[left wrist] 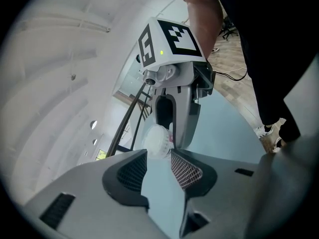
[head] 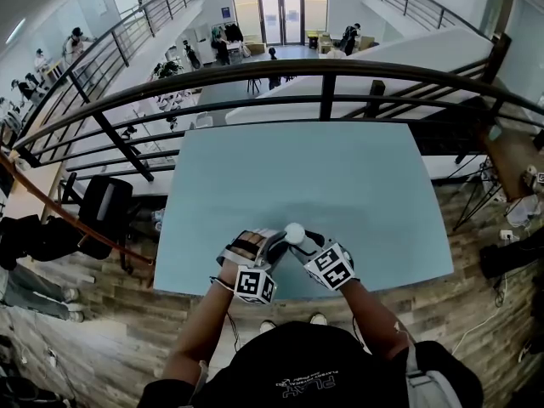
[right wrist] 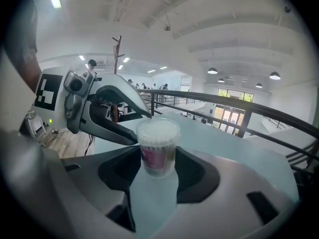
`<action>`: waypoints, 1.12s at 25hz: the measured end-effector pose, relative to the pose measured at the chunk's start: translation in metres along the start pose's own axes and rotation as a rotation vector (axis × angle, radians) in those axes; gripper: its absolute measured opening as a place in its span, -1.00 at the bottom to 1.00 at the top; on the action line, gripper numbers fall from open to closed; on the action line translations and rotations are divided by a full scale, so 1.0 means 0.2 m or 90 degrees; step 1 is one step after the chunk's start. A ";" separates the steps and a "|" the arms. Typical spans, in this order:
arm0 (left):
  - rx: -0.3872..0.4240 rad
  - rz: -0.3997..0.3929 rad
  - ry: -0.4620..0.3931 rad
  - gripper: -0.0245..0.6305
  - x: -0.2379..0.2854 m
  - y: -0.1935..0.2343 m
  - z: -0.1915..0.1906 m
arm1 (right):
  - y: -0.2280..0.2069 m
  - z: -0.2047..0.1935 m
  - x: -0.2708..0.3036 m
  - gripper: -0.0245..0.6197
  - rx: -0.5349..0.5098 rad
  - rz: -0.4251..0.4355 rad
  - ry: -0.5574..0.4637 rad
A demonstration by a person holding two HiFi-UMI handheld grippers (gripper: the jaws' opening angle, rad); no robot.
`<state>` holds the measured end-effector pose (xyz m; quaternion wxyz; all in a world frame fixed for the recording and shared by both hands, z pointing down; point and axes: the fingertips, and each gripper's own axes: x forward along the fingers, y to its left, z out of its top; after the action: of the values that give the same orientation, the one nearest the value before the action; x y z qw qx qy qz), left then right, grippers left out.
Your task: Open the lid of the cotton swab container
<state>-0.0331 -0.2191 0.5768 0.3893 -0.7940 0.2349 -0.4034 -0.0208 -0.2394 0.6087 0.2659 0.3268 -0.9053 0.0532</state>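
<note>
The cotton swab container (head: 294, 232) is a small clear tub with a pink label, white swab tips and a clear lid on top. It stands upright near the front edge of the pale blue table (head: 297, 168). In the right gripper view my right gripper (right wrist: 158, 164) is shut on the tub's lower body (right wrist: 158, 151), one pad on each side. My left gripper (left wrist: 158, 164) is open. The tub's white top (left wrist: 158, 141) sits just past its tips, with no pad pressing on it. In the head view the left gripper (head: 274, 243) and right gripper (head: 303, 240) meet at the tub.
A dark metal railing (head: 323, 79) runs along the table's far edge, with a drop to a lower floor behind it. The table's front edge (head: 297, 291) lies right under the grippers. A black chair (head: 102, 211) stands off the table's left side.
</note>
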 end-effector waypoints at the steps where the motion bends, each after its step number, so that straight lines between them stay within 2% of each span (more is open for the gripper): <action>1: -0.002 0.000 0.000 -0.48 0.00 0.00 0.00 | 0.00 0.00 0.00 -0.23 -0.003 0.000 0.002; 7: -0.003 -0.002 0.009 -0.47 0.00 0.00 0.03 | 0.01 0.02 -0.03 -0.24 -0.016 -0.002 0.005; 12: 0.017 -0.003 0.017 -0.46 -0.02 0.01 0.04 | 0.03 0.04 -0.03 -0.25 -0.026 -0.001 0.007; 15: 0.021 -0.001 0.019 -0.51 -0.02 0.01 0.04 | 0.03 0.04 -0.04 -0.25 -0.038 -0.004 0.005; 28: 0.000 0.001 0.024 -0.62 -0.04 -0.01 0.05 | 0.04 0.03 -0.06 -0.26 -0.042 -0.002 0.012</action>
<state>-0.0285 -0.2086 0.5701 0.3852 -0.7862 0.2428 -0.4177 -0.0201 -0.2282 0.5983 0.2854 0.3186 -0.9035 0.0261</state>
